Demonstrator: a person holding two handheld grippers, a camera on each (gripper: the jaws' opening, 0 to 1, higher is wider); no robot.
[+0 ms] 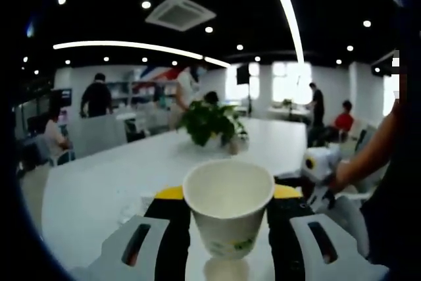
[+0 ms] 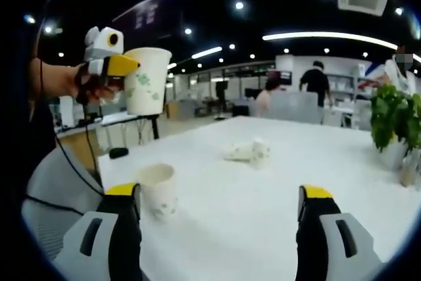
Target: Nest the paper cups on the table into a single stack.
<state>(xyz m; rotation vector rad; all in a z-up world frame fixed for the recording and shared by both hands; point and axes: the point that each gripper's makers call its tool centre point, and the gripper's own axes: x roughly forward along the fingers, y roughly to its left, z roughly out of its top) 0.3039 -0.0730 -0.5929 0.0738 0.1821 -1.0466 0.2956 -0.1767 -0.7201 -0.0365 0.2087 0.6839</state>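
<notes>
Clamped between the yellow-tipped jaws of the left gripper (image 1: pixel 229 228), a white paper cup with green print (image 1: pixel 228 208) is held upright above the white table (image 1: pixel 99 182). Seen from the right gripper view, that gripper (image 2: pixel 135 74) holds its cup (image 2: pixel 146 80) aloft. Right gripper (image 2: pixel 220 212) jaws stand spread apart and hold nothing, with a second white paper cup (image 2: pixel 158 190) upright on the table just beside its left jaw and a crumpled white paper lump (image 2: pixel 248 151) farther off.

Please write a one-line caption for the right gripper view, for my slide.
Open right gripper near a cup on the table; left gripper holds a second cup aloft.
</notes>
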